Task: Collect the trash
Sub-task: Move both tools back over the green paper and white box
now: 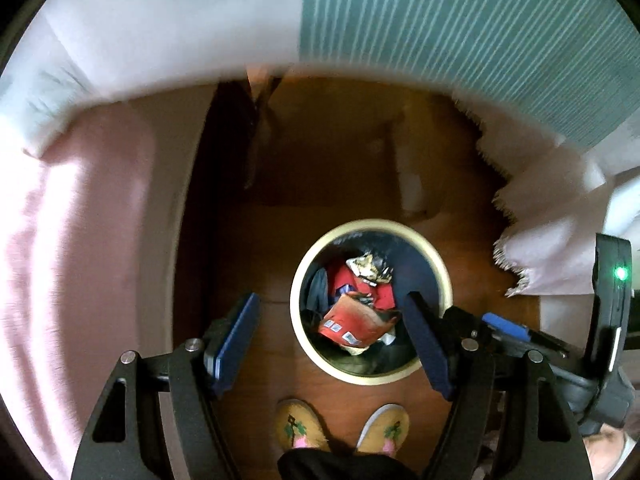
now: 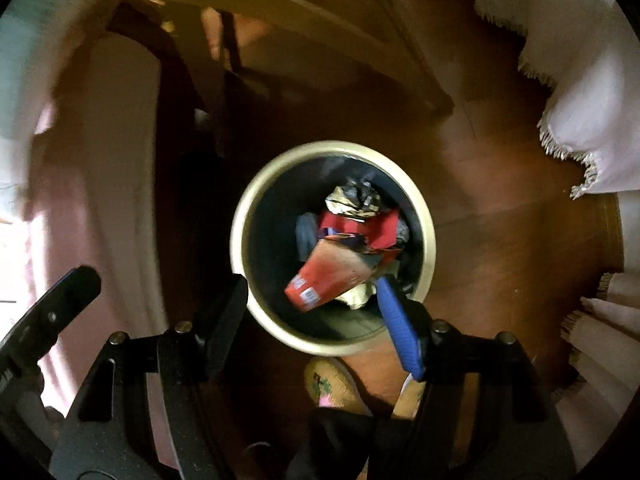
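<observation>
Wooden floor [image 1: 340, 152]: reddish-brown boards, glossy, filling the centre of both views.

Pink fabric surface [image 1: 80, 240]: soft, matte, curving down the left of the left wrist view.

Pale cloth [image 1: 560, 248]: frayed, fringed edge, draped at right; teal striped textile [image 1: 480, 40] above it at upper right.

Bin [image 1: 371, 229]: round, cream rim, dark interior, mouth facing straight up; centre of the right wrist view [image 2: 240, 216], lower centre-right of the left. Standing on the floor.

Trash, all inside the bin. Red carton [image 1: 352, 320]: flattened, creased card, two small printed labels at its lower-left end; long axis running lower left to upper right in both views [image 2: 332, 272], lying tilted atop the pile. Crumpled wrapper [image 1: 370, 266]: black, white and gold, crinkled, at the upper side of the pile. Red and dark scraps beneath, indistinct.

Slippers [image 1: 304, 426]: tan, woven look, green and pink embroidery, toes pointing toward the bin, bottom centre.

Left gripper [image 1: 332, 338]: black linkage, blue pads, jaws spread wide, nothing between them, above the bin's left edge.

Right gripper [image 2: 312, 316]: same build, jaws wide apart, empty, over the bin's lower rim.
</observation>
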`<state>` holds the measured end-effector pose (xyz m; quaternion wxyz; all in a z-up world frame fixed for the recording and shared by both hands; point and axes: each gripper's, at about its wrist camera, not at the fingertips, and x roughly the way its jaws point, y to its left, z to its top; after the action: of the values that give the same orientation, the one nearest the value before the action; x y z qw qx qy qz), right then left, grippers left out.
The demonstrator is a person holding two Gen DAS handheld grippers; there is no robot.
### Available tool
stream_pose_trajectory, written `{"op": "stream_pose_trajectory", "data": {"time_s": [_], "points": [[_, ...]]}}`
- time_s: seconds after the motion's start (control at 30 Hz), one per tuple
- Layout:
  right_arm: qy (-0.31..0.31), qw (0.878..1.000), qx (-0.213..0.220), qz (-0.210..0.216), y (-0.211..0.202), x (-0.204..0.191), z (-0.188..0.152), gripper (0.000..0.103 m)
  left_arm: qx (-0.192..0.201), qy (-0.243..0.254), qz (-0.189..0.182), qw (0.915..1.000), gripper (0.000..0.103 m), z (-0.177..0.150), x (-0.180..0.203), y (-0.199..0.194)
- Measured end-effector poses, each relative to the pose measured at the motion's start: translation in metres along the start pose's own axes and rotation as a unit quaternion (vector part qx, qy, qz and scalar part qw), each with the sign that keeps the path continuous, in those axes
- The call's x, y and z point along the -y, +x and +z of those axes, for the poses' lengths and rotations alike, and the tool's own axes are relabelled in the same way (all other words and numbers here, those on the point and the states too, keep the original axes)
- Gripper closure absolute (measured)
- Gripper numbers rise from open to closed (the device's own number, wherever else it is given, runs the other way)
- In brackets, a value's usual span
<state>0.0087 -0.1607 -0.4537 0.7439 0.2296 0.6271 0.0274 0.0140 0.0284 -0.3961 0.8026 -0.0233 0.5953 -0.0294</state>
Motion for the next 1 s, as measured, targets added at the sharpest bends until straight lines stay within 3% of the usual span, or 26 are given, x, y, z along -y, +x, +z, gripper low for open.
{"op": "stream_pose_trajectory", "data": {"time_s": [0.33,0.6,0.8,1.0], "points": [[-0.056,0.996,0.066,0.028,-0.178,-0.082,0.006,0.039,0.056,0.001,-0.031,0.9979,0.028,0.04,0.01,-0.175],[-0.092,0.985,0.141,0.035,-0.336,-0.152,0.012,0.039,0.103,0.026,-0.046,0.9932,0.028,0.078,0.016,-0.322],[-0.113,0.971,0.209,0.023,-0.44,-0.198,0.016,0.039,0.161,0.066,-0.046,0.9837,0.028,0.103,0.02,-0.424],[-0.127,0.954,0.27,0.01,-0.504,-0.23,0.016,0.039,0.212,0.087,-0.048,0.9721,0.028,0.124,0.022,-0.491]]}}
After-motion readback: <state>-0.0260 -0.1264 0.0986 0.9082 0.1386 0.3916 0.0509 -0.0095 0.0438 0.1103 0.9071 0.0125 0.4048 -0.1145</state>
